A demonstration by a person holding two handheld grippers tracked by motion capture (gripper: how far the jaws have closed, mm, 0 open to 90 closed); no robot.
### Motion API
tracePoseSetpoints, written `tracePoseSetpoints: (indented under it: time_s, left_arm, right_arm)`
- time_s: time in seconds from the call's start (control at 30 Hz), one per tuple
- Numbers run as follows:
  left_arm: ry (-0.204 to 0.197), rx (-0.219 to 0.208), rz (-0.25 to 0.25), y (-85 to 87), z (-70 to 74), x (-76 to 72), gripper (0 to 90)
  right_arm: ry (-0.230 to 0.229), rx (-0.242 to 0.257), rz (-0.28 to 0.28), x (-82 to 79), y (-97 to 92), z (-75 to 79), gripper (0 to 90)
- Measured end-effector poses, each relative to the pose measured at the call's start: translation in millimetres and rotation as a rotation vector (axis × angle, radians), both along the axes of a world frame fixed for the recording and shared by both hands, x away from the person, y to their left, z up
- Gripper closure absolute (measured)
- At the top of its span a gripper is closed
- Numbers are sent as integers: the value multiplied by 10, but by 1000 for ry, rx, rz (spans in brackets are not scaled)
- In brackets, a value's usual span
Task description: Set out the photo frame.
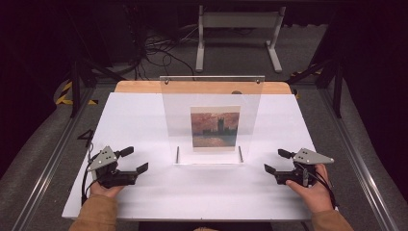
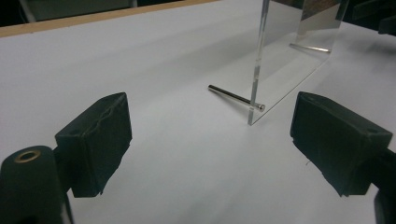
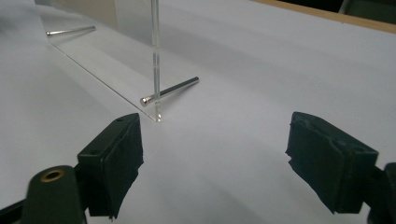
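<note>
Left tongs (image 1: 135, 160) spread wide, nothing between the pads, low over the white counter (image 1: 144, 202). Right tongs (image 1: 274, 161) likewise spread and empty, mirrored on the other side. Between the two, a little ahead of both: a clear acrylic stand (image 1: 211, 120), upright, resting on two thin metal pins (image 2: 233, 96) that pass through its lower corners. Just ahead of the left tongs, the near corner of the panel; same for the right tongs (image 3: 215, 154) with the opposite corner (image 3: 156, 102). Behind the panel, a small painting print (image 1: 215, 128) of a dark tower against a red sky. Judged from this: work barely begun. Nothing gripped, stand untouched and apart from both tongs. Approach apparently in hand; grasping and any moving of the stand all left to do.
</note>
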State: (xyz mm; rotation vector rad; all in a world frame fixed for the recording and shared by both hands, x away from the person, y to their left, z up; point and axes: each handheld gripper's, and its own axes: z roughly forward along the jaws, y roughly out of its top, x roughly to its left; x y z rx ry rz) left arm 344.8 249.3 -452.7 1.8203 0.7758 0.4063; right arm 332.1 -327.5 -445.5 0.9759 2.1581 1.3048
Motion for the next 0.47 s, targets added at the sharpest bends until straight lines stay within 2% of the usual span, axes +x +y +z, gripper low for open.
tracePoseSetpoints:
  time_s: [0.17, 0.33, 0.47]
  left_arm:
    - [22, 0, 9, 12, -43, 43, 131]
    - [20, 15, 3, -10, -42, 42, 131]
    - [21, 9, 1, -11, -40, 39, 127]
  right_arm:
    - [32, -19, 6, 32, 12, -78, 179]
    - [30, -14, 5, 30, 5, -75, 174]
    - [21, -7, 5, 24, 2, -59, 172]
